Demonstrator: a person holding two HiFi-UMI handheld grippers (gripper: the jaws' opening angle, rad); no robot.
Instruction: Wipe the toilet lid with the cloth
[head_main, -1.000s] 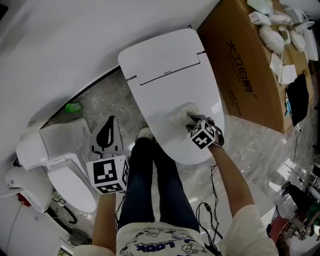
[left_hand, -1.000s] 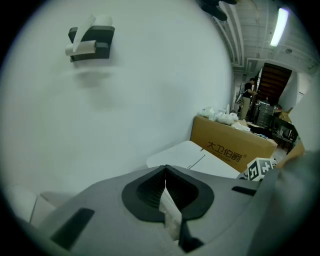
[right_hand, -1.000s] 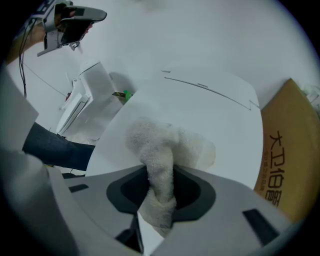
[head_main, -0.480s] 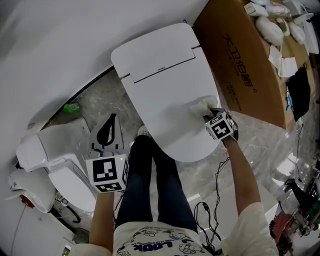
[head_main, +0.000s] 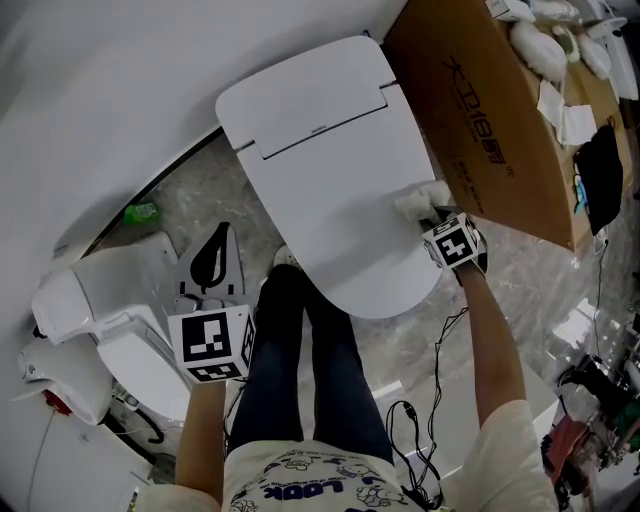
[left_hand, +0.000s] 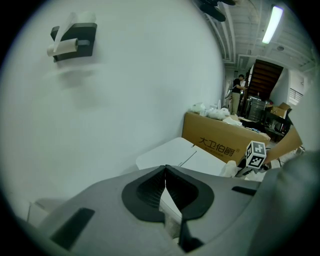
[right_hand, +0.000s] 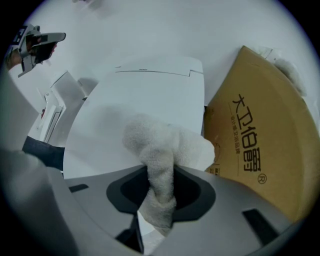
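The white toilet lid (head_main: 335, 190) lies closed in the middle of the head view and fills the right gripper view (right_hand: 135, 107). A pale fluffy cloth (head_main: 422, 198) rests on the lid's right edge, beside the cardboard box. My right gripper (head_main: 438, 215) is shut on the cloth (right_hand: 162, 150), which bunches out past the jaws onto the lid. My left gripper (head_main: 212, 290) hangs off to the left of the toilet, over the floor, away from the lid. Its jaws (left_hand: 165, 187) are shut with nothing between them.
A large cardboard box (head_main: 500, 120) stands tight against the toilet's right side. A second white toilet (head_main: 120, 310) sits at the lower left. The person's legs (head_main: 310, 370) stand in front of the lid. Cables (head_main: 425, 400) trail on the marble floor.
My right gripper has dragged the cloth from the middle front of the lid out to its right edge, beside the box. The left gripper has stayed where it was.
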